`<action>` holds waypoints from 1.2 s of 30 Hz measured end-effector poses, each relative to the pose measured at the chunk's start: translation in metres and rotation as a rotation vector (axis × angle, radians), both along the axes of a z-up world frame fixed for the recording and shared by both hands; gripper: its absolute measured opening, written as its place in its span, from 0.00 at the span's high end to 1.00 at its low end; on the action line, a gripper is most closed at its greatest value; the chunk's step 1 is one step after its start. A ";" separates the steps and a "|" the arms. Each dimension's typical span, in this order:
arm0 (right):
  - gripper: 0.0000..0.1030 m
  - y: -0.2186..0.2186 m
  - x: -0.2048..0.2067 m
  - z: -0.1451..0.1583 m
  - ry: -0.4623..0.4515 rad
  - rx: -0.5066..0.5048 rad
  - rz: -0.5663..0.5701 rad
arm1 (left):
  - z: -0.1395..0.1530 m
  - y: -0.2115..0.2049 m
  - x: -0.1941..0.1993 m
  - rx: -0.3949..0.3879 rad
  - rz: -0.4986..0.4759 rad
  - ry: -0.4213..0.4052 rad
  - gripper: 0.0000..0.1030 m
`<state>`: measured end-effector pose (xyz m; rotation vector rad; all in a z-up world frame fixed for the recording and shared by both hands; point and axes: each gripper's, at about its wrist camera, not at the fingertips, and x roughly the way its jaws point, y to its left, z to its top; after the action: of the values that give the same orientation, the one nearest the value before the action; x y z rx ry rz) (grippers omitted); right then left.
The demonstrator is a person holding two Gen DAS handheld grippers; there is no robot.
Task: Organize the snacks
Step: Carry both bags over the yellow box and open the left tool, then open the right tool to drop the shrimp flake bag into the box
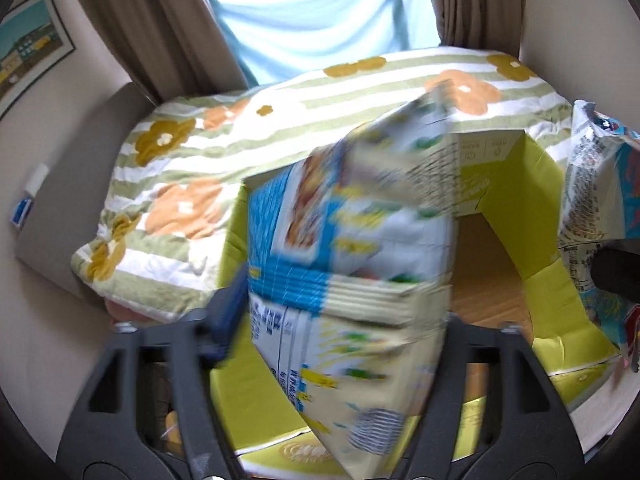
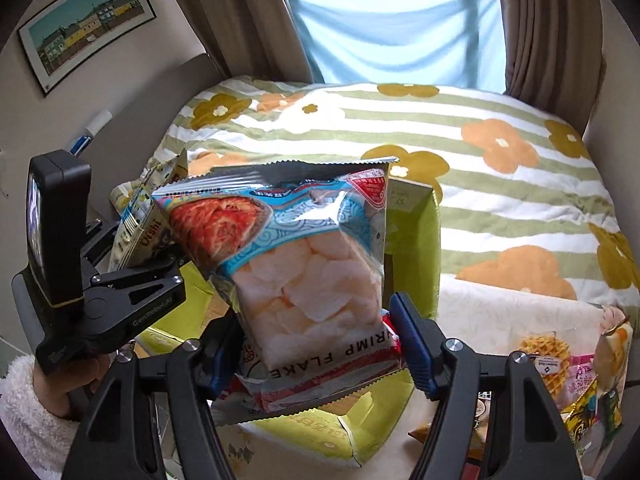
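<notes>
Right wrist view: shrimp flakes bag point(image 2: 308, 276) between right tool point(image 2: 316, 344) pads.

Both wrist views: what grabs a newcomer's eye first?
The shrimp flakes bag, front and centre in the right view between the right gripper's blue pads. Next, the blurred blue-and-cream snack bag between the left gripper's wide fingers, above the lime-green box on the flowered blanket.

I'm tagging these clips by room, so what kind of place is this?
Most likely a bedroom at home: a bed under a floral striped quilt, brown curtains beside a window, and a framed picture on the wall.
</notes>
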<state>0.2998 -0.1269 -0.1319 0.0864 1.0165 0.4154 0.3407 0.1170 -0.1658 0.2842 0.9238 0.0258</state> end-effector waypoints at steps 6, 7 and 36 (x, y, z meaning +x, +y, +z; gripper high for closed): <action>0.37 0.000 0.019 -0.015 0.067 0.001 0.022 | -0.013 -0.001 -0.001 -0.001 -0.007 0.030 0.00; 0.37 -0.001 0.021 -0.018 0.082 -0.007 0.032 | -0.014 0.003 -0.002 -0.010 -0.003 0.037 0.00; 0.01 0.012 -0.025 -0.006 0.083 0.054 -0.018 | 0.011 0.030 -0.083 -0.071 0.106 0.003 0.00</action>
<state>0.2752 -0.1152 -0.1375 0.1627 1.0854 0.4255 0.2578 0.1468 -0.1546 0.1695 0.9401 0.0899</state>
